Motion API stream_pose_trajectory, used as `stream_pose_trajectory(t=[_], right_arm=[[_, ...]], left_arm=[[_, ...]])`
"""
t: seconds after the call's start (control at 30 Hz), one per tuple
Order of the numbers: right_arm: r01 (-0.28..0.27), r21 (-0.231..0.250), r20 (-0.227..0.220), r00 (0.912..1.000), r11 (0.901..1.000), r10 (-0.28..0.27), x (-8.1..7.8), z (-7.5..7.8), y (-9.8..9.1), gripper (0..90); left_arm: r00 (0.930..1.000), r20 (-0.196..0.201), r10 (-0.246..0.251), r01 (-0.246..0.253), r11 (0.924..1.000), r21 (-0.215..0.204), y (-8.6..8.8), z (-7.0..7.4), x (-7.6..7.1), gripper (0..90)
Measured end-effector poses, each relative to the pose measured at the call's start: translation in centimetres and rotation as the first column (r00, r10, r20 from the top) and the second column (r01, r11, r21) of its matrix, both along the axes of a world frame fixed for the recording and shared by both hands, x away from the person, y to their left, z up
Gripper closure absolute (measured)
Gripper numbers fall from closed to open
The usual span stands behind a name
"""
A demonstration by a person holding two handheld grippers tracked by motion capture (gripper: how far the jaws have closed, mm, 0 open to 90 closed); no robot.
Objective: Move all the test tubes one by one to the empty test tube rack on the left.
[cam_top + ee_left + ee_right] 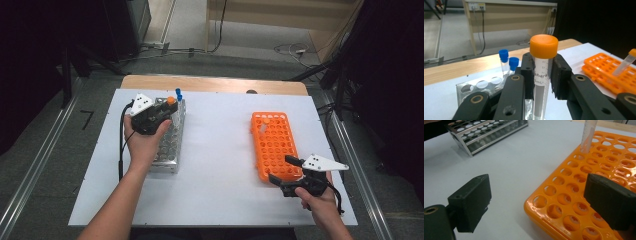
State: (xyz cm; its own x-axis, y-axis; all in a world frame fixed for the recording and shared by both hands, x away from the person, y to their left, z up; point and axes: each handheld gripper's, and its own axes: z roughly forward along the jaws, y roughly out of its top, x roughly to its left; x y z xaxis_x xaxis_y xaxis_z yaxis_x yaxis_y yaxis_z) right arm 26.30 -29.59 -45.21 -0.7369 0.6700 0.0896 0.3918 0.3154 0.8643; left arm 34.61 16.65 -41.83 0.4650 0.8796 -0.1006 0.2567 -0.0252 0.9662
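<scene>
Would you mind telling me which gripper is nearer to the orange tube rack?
The right gripper: its open jaws sit at the near edge of the orange tube rack. The left gripper is across the table over the metal rack, clamping an orange-capped tube.

Orange-capped clear tube (543,72), upright, clamped between black jaws above the metal rack (170,142) at nine o'clock on the white table. Two blue-capped tubes (508,63) standing at that rack's far end. Orange rack (274,145) at three o'clock, holding one tilted tube (588,135).
</scene>
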Motion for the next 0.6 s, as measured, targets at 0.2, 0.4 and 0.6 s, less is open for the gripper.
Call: stream_pose_trajectory(t=[0.2, 0.4, 0.6], right_arm=[[0.002, -0.004, -0.003, 1.0, 1.0, -0.002, 0.1, -0.1, 0.0, 6.2], [0.004, -0.005, -0.004, 1.0, 1.0, -0.004, 0.1, -0.2, 0.0, 6.2], [0.003, -0.006, -0.007, 1.0, 1.0, -0.003, 0.2, -0.3, 0.0, 6.2]], left_arm=[[0.9995, -0.018, 0.027, -0.026, 0.999, 0.035, -0.4, -0.6, 0.1, 75.0], [0.9958, -0.073, 0.055, -0.05, 0.9961, 0.073, -0.8, -1.0, 0.1, 74.6], [0.9919, -0.115, 0.054, -0.047, 0.9967, 0.066, -0.7, -1.1, 0.1, 68.6]])
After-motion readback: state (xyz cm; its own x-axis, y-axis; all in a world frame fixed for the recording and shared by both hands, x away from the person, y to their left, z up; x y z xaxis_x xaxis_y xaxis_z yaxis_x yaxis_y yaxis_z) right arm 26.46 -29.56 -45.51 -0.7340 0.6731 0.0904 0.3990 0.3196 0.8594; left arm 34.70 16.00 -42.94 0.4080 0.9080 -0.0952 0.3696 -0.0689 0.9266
